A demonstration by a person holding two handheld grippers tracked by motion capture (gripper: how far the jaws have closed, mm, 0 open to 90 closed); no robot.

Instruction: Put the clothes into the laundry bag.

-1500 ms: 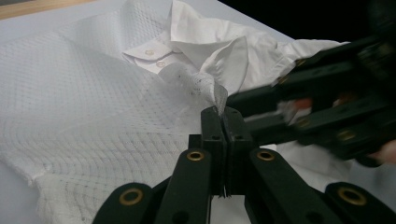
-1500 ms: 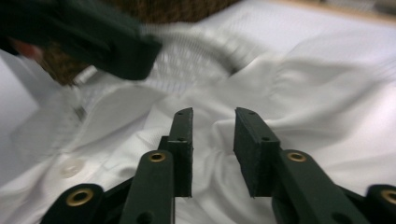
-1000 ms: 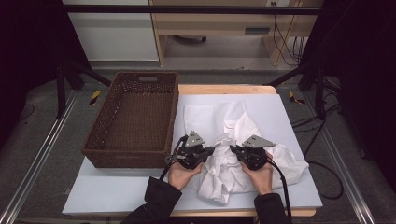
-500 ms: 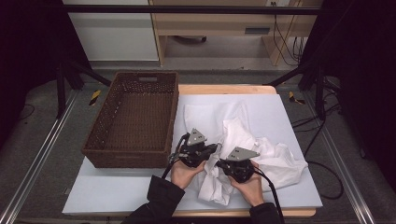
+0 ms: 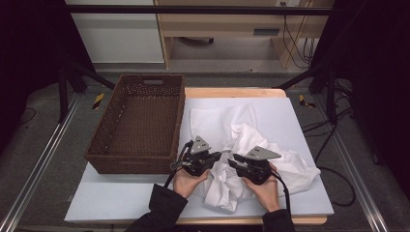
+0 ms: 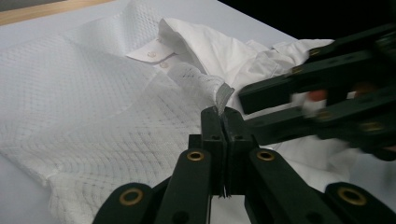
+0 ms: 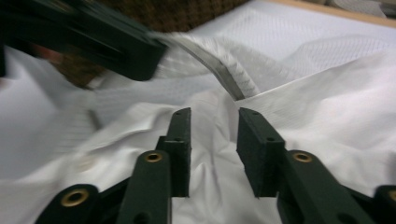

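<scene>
Pale tabletop (image 5: 300, 121) is carrying a crumpled white shirt (image 5: 285, 166) beside an empty basket (image 5: 138, 123). Left hand-held gripper (image 6: 223, 114) is pinching a mesh edge of the shirt, jaws closed on it. Right hand-held gripper (image 7: 214, 135) is hovering over the cloth with jaws apart, gripping nothing. Judging by the heap, folding or stowing is barely beginning; nothing is lying in the basket yet.

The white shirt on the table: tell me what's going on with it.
A person is working a crumpled white shirt with two handheld grippers. The left gripper is shut on a fold of its mesh fabric. The right gripper is open, its jaws apart just above the cloth, close to the left one. A brown wicker basket sits to the left, with no shirt in it.
</scene>
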